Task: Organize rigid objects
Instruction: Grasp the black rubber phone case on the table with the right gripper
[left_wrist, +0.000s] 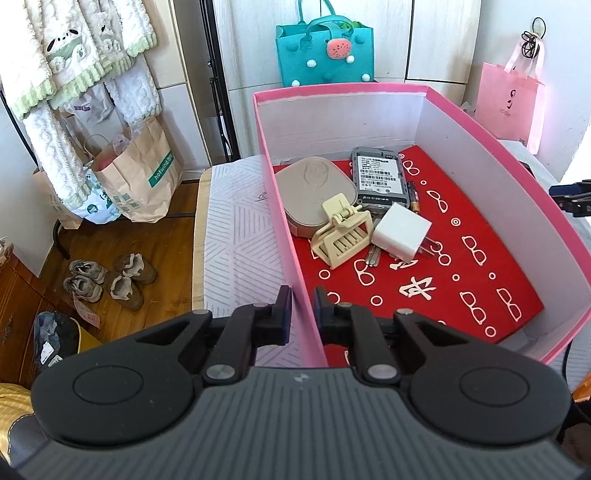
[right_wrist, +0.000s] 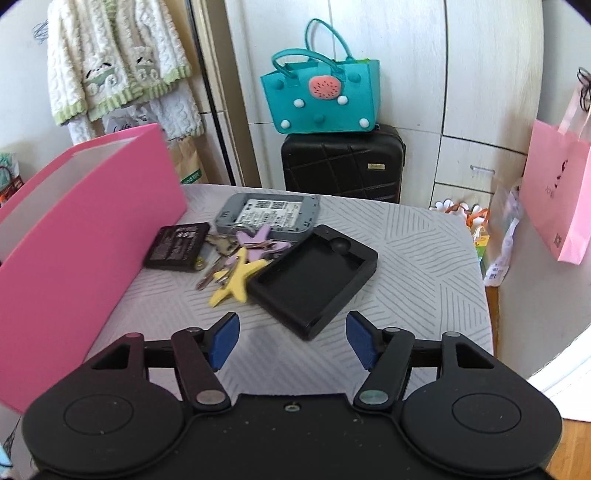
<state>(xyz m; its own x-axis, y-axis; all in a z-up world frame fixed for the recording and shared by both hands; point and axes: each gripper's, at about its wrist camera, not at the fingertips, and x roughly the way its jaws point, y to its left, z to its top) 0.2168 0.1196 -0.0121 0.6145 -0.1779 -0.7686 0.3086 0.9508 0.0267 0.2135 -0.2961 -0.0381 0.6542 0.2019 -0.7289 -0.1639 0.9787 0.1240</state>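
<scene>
My left gripper is shut on the near left wall of the pink box, one finger on each side. Inside on the red lining lie a beige case, a grey device, a cream hair clip, a white charger plug and a battery. My right gripper is open and empty above the table, just short of a black tray. Behind it lie a yellow star, a purple star, keys, a black battery pack and a grey device.
The pink box stands left of the loose items on the striped tablecloth. A black suitcase with a teal bag is behind the table. Paper bags and shoes sit on the floor at left. A pink bag hangs at right.
</scene>
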